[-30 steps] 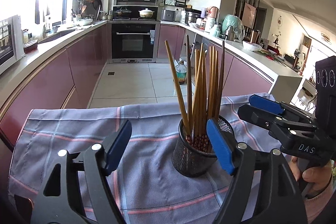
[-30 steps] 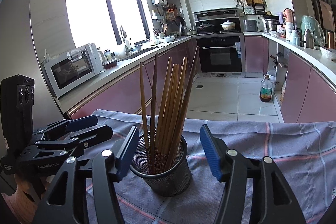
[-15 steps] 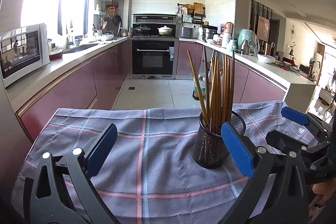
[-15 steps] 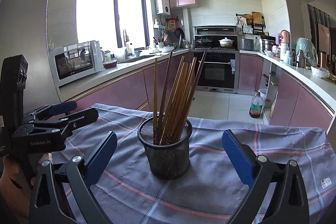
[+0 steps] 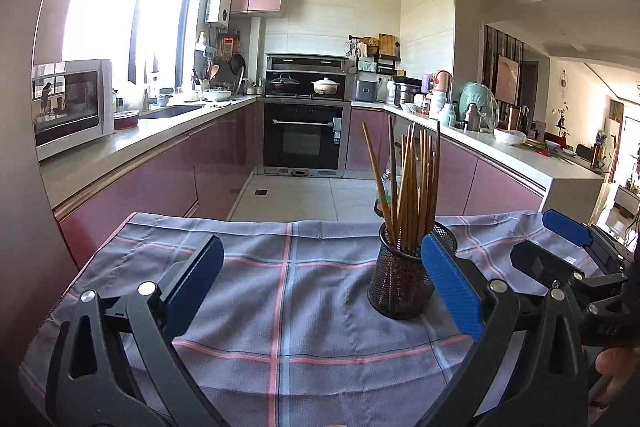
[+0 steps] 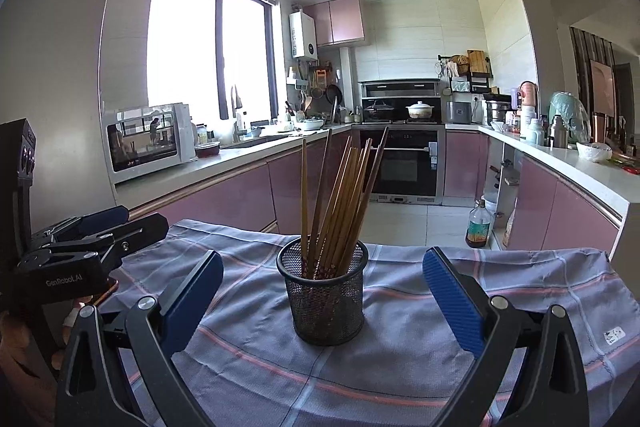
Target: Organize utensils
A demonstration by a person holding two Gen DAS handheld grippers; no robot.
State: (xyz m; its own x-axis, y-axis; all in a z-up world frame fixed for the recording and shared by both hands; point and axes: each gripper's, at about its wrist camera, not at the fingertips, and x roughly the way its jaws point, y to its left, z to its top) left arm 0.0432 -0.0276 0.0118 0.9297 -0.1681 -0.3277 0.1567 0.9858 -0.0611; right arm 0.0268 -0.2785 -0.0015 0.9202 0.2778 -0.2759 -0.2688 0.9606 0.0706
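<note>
A black mesh holder (image 6: 323,295) stands upright on the blue-grey checked cloth (image 6: 400,359), with several brown wooden chopsticks (image 6: 340,203) standing in it. It also shows in the left wrist view (image 5: 400,277), right of centre, with the chopsticks (image 5: 412,183). My right gripper (image 6: 322,301) is open and empty, set back from the holder, which sits between its blue pads. My left gripper (image 5: 324,285) is open and empty, with the holder just beyond its right pad. Each gripper shows in the other's view, the left one (image 6: 100,231) and the right one (image 5: 560,247).
The cloth (image 5: 280,287) covers a small table whose far edge drops to the kitchen floor. Pink cabinets and counters run along both sides, with a microwave (image 6: 148,143) on the left and an oven (image 5: 302,139) at the back. A bottle (image 6: 478,225) stands on the floor.
Both grippers have pulled back from the holder and risen, and both have opened wider. The holder with chopsticks stays in place on the cloth.
</note>
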